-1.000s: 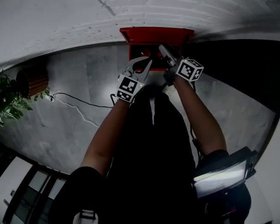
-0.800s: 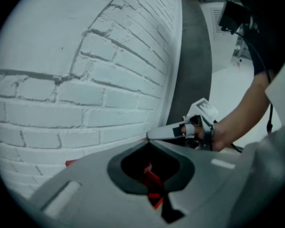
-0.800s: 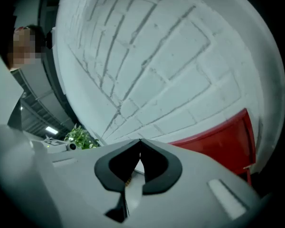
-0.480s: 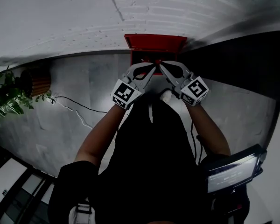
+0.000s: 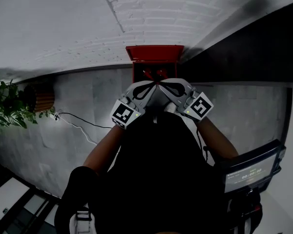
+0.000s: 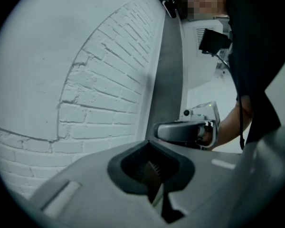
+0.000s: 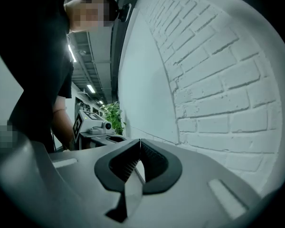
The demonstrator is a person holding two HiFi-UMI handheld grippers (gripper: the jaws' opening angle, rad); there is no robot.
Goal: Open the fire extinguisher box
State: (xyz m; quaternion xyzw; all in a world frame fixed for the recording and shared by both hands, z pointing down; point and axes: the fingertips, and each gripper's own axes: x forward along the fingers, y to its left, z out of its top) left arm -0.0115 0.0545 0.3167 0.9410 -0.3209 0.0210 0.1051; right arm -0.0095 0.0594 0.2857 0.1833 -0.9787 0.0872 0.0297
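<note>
The red fire extinguisher box (image 5: 154, 53) stands on the floor against the white brick wall, its dark inside with red parts showing below the red top panel. Both grippers hang just in front of it, tips nearly touching each other, apart from the box. My left gripper (image 5: 154, 86) (image 6: 151, 174) is shut with nothing between its pads. My right gripper (image 5: 163, 86) (image 7: 139, 161) is shut as well and holds nothing. Each gripper view looks along the brick wall and catches the other gripper: the right one (image 6: 190, 132) and the left one (image 7: 92, 122). The box is in neither gripper view.
A potted plant (image 5: 7, 106) and a brown object (image 5: 39, 95) sit at the left, with a white cable (image 5: 75, 123) running over the grey floor. A dark wall panel (image 5: 254, 48) stands right of the box. A device with a lit screen (image 5: 249, 172) hangs at the person's right hip.
Both grippers have drawn back from the box's inside toward the body and come together tip to tip. The right gripper's jaws have closed.
</note>
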